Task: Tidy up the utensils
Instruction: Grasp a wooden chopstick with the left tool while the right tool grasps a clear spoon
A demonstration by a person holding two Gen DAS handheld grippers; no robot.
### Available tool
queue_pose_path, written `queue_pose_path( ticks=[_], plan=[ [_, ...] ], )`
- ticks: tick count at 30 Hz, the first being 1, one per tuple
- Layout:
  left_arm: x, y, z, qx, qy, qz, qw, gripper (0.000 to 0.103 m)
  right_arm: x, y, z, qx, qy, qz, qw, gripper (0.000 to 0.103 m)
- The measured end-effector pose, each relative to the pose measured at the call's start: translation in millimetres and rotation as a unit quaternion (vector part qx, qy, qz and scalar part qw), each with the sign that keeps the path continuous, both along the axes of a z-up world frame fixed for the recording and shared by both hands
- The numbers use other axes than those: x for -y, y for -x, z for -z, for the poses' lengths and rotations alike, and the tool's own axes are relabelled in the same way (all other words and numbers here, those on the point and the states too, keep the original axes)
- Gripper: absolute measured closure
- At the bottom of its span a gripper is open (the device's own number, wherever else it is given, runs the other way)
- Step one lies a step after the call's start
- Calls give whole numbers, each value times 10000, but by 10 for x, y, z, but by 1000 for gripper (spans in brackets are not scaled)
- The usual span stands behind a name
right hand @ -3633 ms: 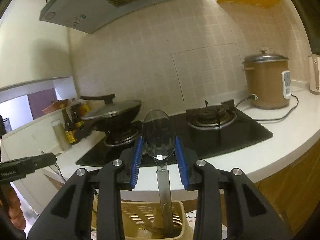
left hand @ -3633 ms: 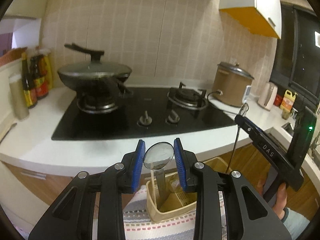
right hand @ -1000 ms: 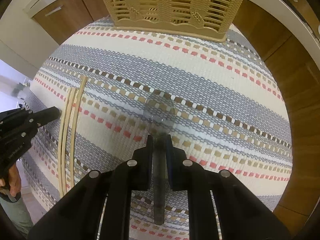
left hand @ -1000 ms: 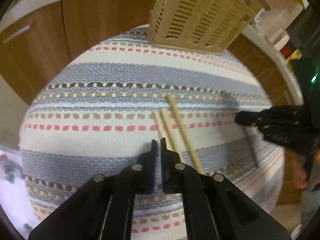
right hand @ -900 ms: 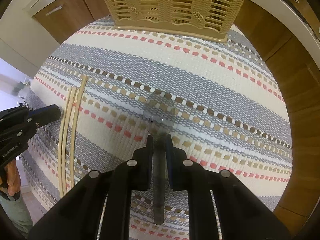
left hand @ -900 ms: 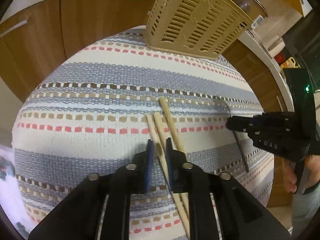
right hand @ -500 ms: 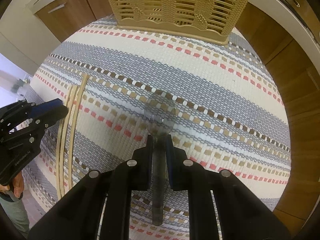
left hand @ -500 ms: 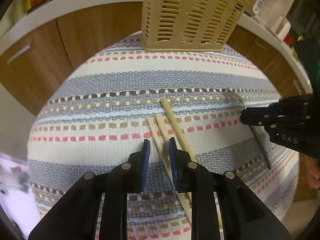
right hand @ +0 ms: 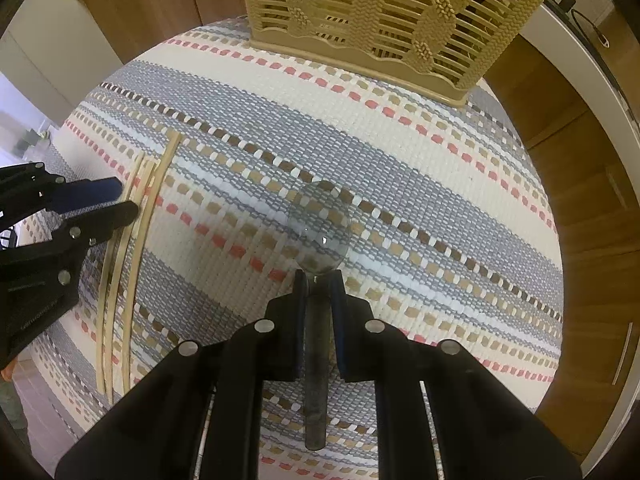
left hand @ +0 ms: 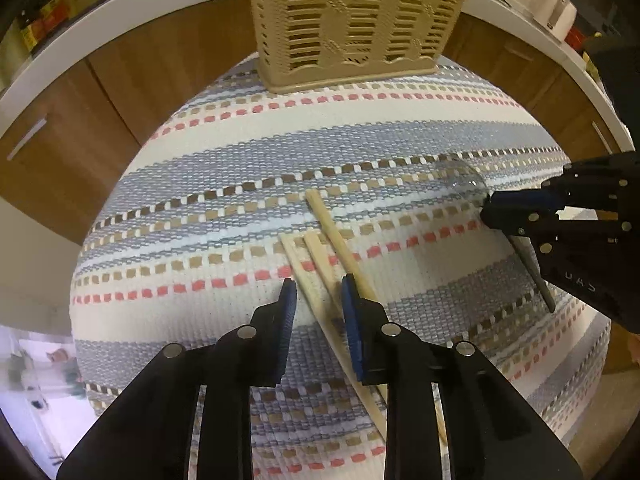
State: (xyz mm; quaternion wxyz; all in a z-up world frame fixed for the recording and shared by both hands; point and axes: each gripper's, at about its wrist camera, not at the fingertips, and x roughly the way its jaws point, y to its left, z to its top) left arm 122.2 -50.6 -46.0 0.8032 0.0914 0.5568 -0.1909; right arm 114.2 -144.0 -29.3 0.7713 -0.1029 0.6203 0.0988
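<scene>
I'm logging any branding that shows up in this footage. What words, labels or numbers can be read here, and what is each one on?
"DAS", seen upside down: pale letters on the black body of the right gripper, left wrist view.
Moulded lettering on the left gripper body, right wrist view: too dark and blurred to read.
Labels on the bottles on the counter at far upper left: too small to read.
Basket and striped mat: no text.

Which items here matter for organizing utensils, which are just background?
Job:
- chopsticks, between the opening left tongs
- clear spoon, gripped by right tongs
- beige utensil basket

Background:
- striped cloth
- wooden cabinets
- white countertop
</scene>
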Motion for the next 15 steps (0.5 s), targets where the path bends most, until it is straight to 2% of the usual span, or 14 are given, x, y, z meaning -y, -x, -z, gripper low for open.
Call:
queue_pose_path(
  ticks=[3, 4, 5, 10, 15],
  plan=[
    [41, -15, 35, 27, -62, 63, 10000, 82, 49, 68, 32, 21, -110, -1, 9999, 93],
    [40, -10, 38, 54, -26, 106, 9999, 89, 80, 81, 22, 21, -217, 5, 9998, 93],
    [21, -13, 40, 45, 28, 105, 9999, 90, 115, 91, 6, 9, -394, 8, 9992, 93],
    [-162, -30, 26, 60, 489, -26, 9988, 99, 310, 135, -132, 192, -841, 18, 9963, 93],
    [-335, 30, -66, 200, 887, -165, 9957, 99, 420, 216, -359, 501, -1028, 3, 9934, 93]
  ],
)
